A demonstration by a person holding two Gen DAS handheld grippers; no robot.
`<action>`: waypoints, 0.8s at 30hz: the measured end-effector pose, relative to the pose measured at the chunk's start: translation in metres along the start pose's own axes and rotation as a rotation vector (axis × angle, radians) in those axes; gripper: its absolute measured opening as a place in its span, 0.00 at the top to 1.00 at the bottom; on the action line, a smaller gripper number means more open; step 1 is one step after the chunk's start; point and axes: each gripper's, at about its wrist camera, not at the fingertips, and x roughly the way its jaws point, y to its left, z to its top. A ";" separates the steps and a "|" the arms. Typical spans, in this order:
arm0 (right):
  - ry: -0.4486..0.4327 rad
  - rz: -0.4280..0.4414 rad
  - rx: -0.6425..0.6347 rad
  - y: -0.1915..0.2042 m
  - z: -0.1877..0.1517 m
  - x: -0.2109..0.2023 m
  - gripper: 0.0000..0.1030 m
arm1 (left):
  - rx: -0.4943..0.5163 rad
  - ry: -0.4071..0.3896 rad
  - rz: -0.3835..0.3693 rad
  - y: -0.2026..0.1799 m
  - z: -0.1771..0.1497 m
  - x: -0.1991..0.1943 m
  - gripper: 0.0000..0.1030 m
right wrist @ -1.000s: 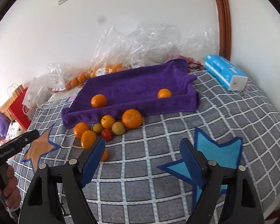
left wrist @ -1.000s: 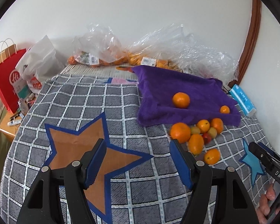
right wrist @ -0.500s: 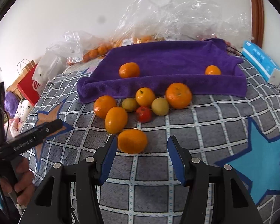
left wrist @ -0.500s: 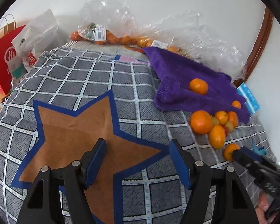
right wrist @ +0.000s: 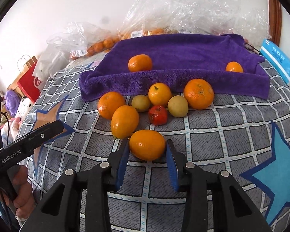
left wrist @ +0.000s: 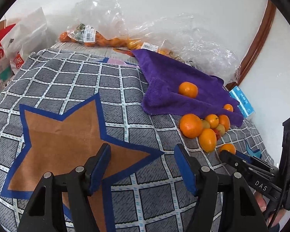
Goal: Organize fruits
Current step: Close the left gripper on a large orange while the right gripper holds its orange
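- Left wrist view: your left claw (left wrist: 142,166) hangs over the brown star (left wrist: 67,139) on the checked cloth (left wrist: 71,89); its jaws stand apart and are closing, nothing between them; the fruit pile (left wrist: 205,127) lies to the right, below the purple towel (left wrist: 176,89); one orange (left wrist: 188,89) sits on the towel.
- Right wrist view: your right claw (right wrist: 147,155) is closing round the nearest orange (right wrist: 147,145); both pads look just against its sides, though I cannot tell whether they press; the pile sits just beyond, the towel behind it.
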 end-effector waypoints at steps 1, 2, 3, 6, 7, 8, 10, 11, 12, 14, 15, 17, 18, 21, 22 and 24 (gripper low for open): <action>-0.011 -0.016 -0.003 -0.003 0.000 -0.004 0.64 | -0.001 0.005 -0.013 0.000 0.001 0.001 0.39; -0.023 -0.035 -0.006 -0.006 0.000 -0.009 0.64 | -0.002 0.012 -0.028 0.000 0.001 0.001 0.39; -0.032 -0.053 -0.008 -0.010 0.000 -0.013 0.64 | 0.000 0.018 -0.040 0.000 0.001 0.002 0.39; -0.060 -0.117 -0.001 -0.027 0.000 -0.026 0.64 | 0.017 0.017 -0.052 -0.004 -0.001 0.001 0.41; -0.067 -0.131 0.009 -0.035 -0.001 -0.030 0.64 | 0.028 0.011 -0.053 -0.006 -0.001 0.000 0.42; -0.069 -0.138 0.017 -0.042 -0.002 -0.033 0.64 | 0.035 0.006 -0.045 -0.008 -0.002 -0.001 0.42; -0.073 -0.156 0.036 -0.055 -0.005 -0.038 0.64 | 0.038 -0.012 -0.012 -0.013 -0.004 -0.006 0.52; -0.076 -0.167 0.046 -0.063 -0.007 -0.040 0.64 | 0.034 -0.015 -0.010 -0.015 -0.005 -0.008 0.52; -0.078 -0.171 0.052 -0.068 -0.008 -0.042 0.64 | 0.023 -0.006 -0.025 -0.019 -0.004 -0.010 0.52; -0.086 -0.188 0.060 -0.079 -0.011 -0.047 0.64 | -0.008 0.007 -0.103 -0.027 -0.001 -0.011 0.52; -0.089 -0.196 0.063 -0.082 -0.011 -0.047 0.64 | -0.010 0.016 -0.126 -0.034 0.002 -0.010 0.52; -0.096 -0.203 0.076 -0.091 -0.011 -0.052 0.64 | 0.026 0.023 -0.112 -0.052 0.010 -0.007 0.52; -0.099 -0.203 0.081 -0.094 -0.012 -0.054 0.64 | 0.044 0.015 -0.105 -0.061 0.014 -0.005 0.52; -0.125 -0.205 0.098 -0.101 -0.016 -0.065 0.64 | 0.055 0.012 -0.078 -0.079 0.025 0.006 0.51; -0.130 -0.208 0.102 -0.103 -0.018 -0.068 0.64 | 0.052 0.022 -0.059 -0.082 0.027 0.012 0.51; -0.141 -0.219 0.102 -0.105 -0.023 -0.073 0.64 | 0.040 0.049 -0.019 -0.087 0.031 0.026 0.52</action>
